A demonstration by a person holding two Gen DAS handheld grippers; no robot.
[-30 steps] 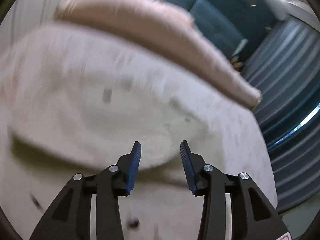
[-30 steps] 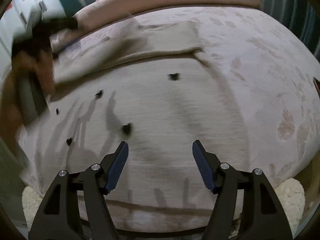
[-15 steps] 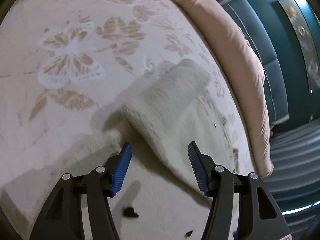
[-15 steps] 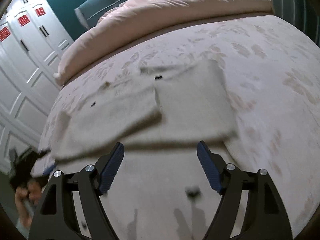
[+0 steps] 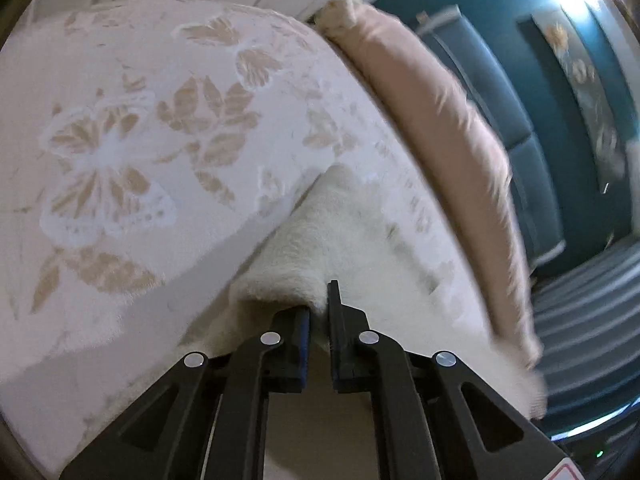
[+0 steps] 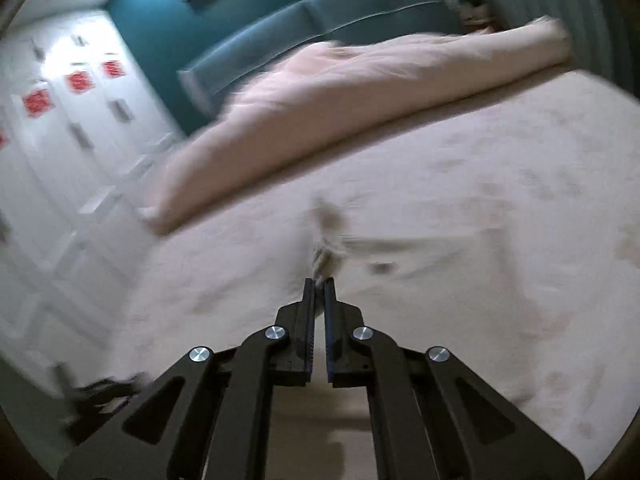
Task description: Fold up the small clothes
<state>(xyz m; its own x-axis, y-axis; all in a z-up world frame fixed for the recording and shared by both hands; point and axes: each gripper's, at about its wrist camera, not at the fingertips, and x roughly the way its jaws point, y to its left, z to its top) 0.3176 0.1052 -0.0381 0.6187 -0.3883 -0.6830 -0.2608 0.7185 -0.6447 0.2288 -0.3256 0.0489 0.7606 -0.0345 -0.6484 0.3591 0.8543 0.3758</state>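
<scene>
A small cream fleecy garment [image 5: 320,248] lies on the bed. My left gripper [image 5: 318,306] is shut on a raised fold of it, and the cloth rises to a peak between the pads. In the right wrist view the same garment [image 6: 400,264] spreads flat and blurred over the bedspread. My right gripper [image 6: 319,290] is shut on a pinched bunch of its edge, which puckers just past the fingertips. Much of the garment is hidden under the fingers in both views.
The bedspread [image 5: 120,140] has a butterfly and leaf pattern. A rolled pink duvet [image 6: 360,92] lies along the far side of the bed against a teal headboard [image 6: 320,20]. White wardrobe doors [image 6: 60,128] stand at the left.
Both grippers came down onto the garment and went from wide open to shut on its cloth. The left view rolled and moved in toward the fold.
</scene>
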